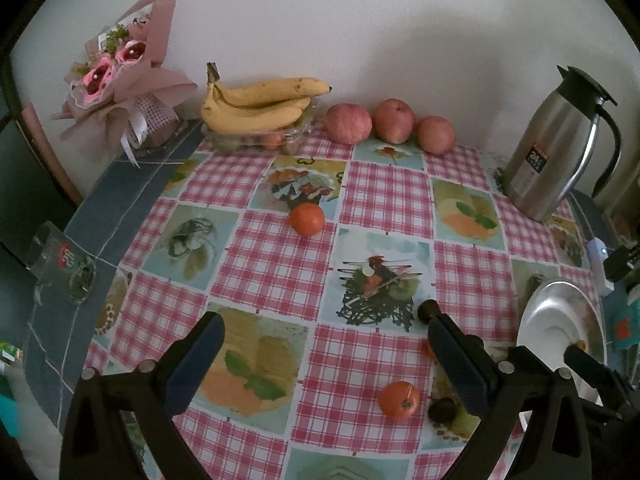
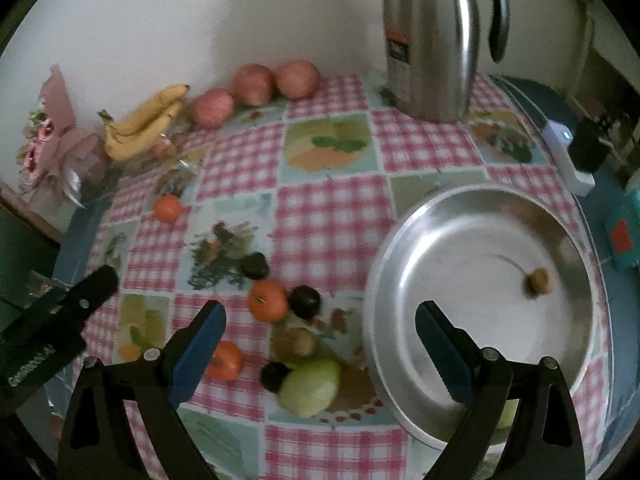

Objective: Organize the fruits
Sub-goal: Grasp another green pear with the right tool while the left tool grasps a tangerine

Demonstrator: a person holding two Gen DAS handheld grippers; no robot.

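Right now the small brown fruit sits alone in the steel bowl on the table's right, while oranges, dark fruits and a green pear cluster just left of it. Your right gripper and left gripper both hang wide, holding nothing.

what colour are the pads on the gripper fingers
Blue pads on black fingers, clearest in the right wrist view.
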